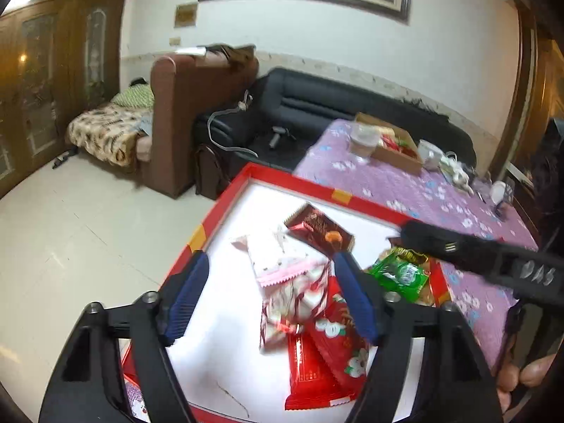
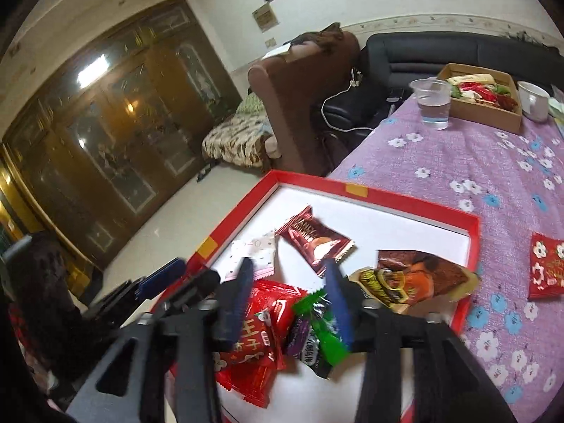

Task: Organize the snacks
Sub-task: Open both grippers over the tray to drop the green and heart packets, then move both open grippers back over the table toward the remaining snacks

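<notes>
A red-rimmed tray [image 1: 282,175] with a white floor lies on the purple tablecloth and holds several snack packets. My left gripper [image 1: 271,299] hovers open over it, with a blurred white-and-red packet [image 1: 289,303] and red packets [image 1: 317,363] lying between its blue pads, not pinched. Further in lie a pink-white packet [image 1: 278,257] and a brown packet [image 1: 319,229]. My right gripper [image 2: 285,303] is open above the tray [image 2: 387,197], a green-and-purple packet [image 2: 317,328] loose beside its right pad, over red packets [image 2: 253,335]. A brown-and-yellow packet [image 2: 416,275] lies near the right rim.
One red flowered packet [image 2: 548,268] lies on the cloth right of the tray. At the table's far end stand a cardboard box of snacks [image 2: 493,116], a plastic cup [image 2: 431,102] and a white mug [image 2: 534,100]. The table edge drops off left of the tray.
</notes>
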`<move>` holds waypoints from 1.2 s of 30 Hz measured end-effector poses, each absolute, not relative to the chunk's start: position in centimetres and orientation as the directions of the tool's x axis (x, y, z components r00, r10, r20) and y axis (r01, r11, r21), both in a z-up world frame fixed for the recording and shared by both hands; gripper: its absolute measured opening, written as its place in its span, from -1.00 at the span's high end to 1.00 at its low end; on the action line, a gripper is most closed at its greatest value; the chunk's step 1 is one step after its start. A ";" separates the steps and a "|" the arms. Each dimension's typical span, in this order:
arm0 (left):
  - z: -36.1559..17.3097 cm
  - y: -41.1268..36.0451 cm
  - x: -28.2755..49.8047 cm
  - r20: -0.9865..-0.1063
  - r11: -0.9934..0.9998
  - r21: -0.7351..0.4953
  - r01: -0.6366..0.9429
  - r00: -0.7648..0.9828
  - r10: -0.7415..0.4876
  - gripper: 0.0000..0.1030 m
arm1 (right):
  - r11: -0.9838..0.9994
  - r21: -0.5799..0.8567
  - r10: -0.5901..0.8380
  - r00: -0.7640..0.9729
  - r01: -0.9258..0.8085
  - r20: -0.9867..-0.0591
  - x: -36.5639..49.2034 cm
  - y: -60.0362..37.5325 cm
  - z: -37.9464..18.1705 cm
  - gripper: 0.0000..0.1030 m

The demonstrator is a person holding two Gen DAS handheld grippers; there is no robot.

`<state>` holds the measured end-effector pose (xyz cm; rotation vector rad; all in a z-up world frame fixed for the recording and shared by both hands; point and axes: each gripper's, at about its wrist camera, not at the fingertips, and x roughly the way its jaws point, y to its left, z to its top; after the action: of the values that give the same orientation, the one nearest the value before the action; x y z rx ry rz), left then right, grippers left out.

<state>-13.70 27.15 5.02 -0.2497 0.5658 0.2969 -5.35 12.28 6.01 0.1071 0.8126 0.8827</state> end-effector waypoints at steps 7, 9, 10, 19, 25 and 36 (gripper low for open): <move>6.7 21.4 -14.1 -0.467 0.967 -0.107 -0.231 0.871 0.156 -0.60 | 0.762 0.454 0.647 0.514 -0.461 -0.564 -3.0 1.4 6.1 -0.47; 7.0 18.5 -13.7 -0.460 0.985 -0.085 -0.153 0.882 0.097 -0.60 | 0.801 0.475 0.596 0.559 -0.365 -0.576 -2.3 -3.1 5.7 -0.51; 7.1 16.9 -13.4 -0.462 0.992 -0.071 -0.107 0.885 0.062 -0.60 | 0.818 0.480 0.568 0.580 -0.318 -0.584 -2.2 -5.2 5.5 -0.51; 7.4 4.5 -11.9 -0.512 0.982 -0.051 0.183 0.839 -0.183 -0.60 | 0.869 0.495 0.350 0.700 0.006 -0.622 -6.0 -22.5 3.6 -0.60; 6.6 -2.4 -12.0 -0.555 0.955 0.027 0.296 0.799 -0.232 -0.60 | 0.869 0.492 0.297 0.739 0.053 -0.604 -8.3 -28.0 1.9 -0.67; 3.1 -3.4 -7.6 -0.694 0.980 0.056 0.190 0.713 -0.099 -0.60 | 0.839 0.527 0.276 0.729 0.135 -0.627 -7.0 -31.2 -1.1 -0.73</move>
<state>-7.58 -3.38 3.09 0.1270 0.7604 -0.1606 -6.98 -31.15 -1.10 0.5837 0.7610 0.0823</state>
